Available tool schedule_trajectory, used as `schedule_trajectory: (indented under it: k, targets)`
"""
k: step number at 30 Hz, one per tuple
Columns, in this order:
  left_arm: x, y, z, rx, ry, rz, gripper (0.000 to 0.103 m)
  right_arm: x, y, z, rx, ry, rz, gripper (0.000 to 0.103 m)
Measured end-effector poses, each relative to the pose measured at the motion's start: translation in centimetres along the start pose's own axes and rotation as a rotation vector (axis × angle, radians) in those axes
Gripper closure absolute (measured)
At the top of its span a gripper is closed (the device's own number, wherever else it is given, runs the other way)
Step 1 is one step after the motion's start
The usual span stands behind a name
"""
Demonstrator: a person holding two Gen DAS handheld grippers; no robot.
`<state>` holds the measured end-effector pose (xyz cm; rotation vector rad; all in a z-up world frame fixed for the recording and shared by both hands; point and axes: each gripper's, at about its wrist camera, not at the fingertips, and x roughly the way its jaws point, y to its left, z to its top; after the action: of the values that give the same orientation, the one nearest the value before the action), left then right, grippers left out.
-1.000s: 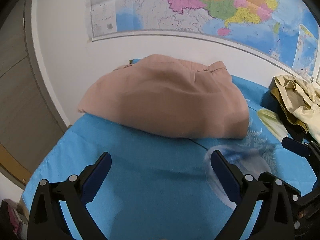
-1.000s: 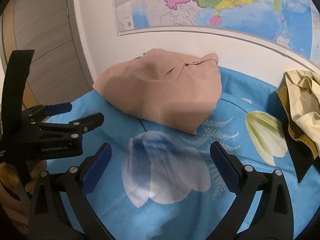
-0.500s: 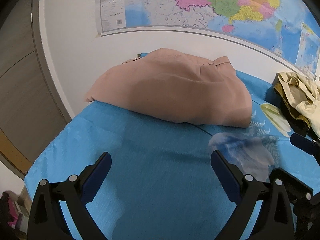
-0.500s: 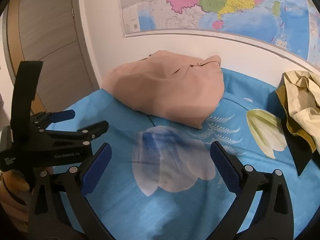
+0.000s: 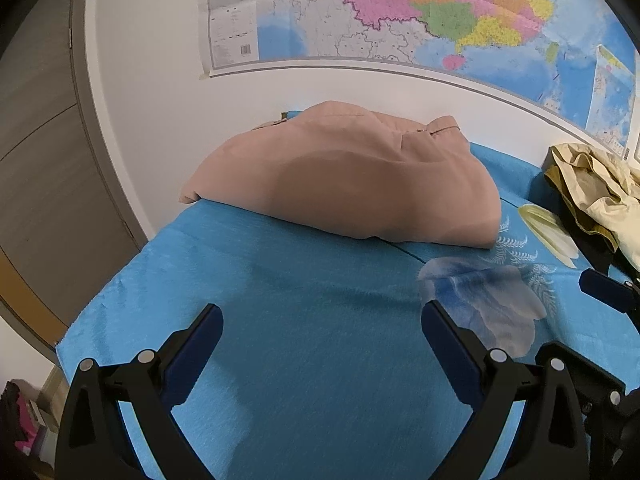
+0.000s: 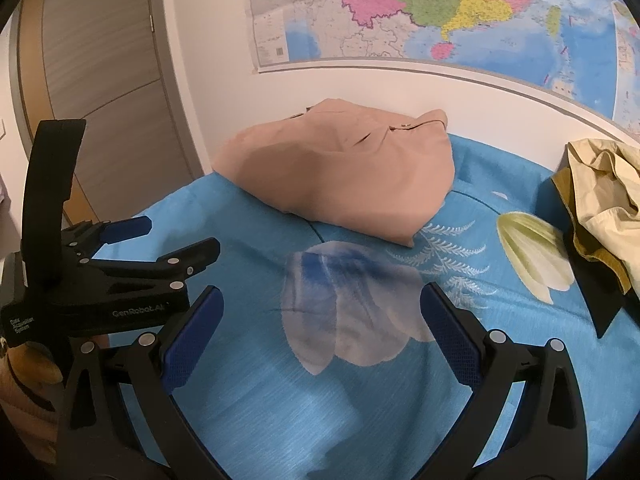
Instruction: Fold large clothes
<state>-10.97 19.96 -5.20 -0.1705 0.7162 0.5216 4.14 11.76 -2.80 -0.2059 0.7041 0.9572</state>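
Note:
A folded salmon-pink garment (image 5: 352,184) lies at the far side of the blue flowered sheet (image 5: 304,320), against the white wall; it also shows in the right wrist view (image 6: 340,176). My left gripper (image 5: 320,344) is open and empty, held above the sheet well short of the garment. My right gripper (image 6: 320,328) is open and empty over the printed white-blue flower (image 6: 352,312). The left gripper (image 6: 132,256) also shows in the right wrist view, at the left.
A crumpled cream and mustard heap of clothes (image 6: 600,200) lies at the right on a dark cloth (image 6: 600,296); it also shows in the left wrist view (image 5: 592,192). A wall map (image 5: 420,16) hangs behind. The sheet's left edge (image 5: 104,292) drops off beside a wooden door (image 5: 44,160).
Both grippers have drawn back from the folded pink garment, which now looks smaller and farther. Both stay open and empty.

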Motion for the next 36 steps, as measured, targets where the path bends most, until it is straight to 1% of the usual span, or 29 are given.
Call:
schedule_trajectory:
  k: [8, 36]
  targets:
    - [-0.1, 0.1, -0.2, -0.004, 0.001, 0.004, 0.007, 0.1, 0.2, -0.2, 0.001, 0.010, 0.004, 0.006]
    - [-1.2, 0.1, -0.8, -0.008, -0.005, 0.006, 0.007, -0.7, 0.6, -0.5, 0.003, 0.004, 0.008, 0.006]
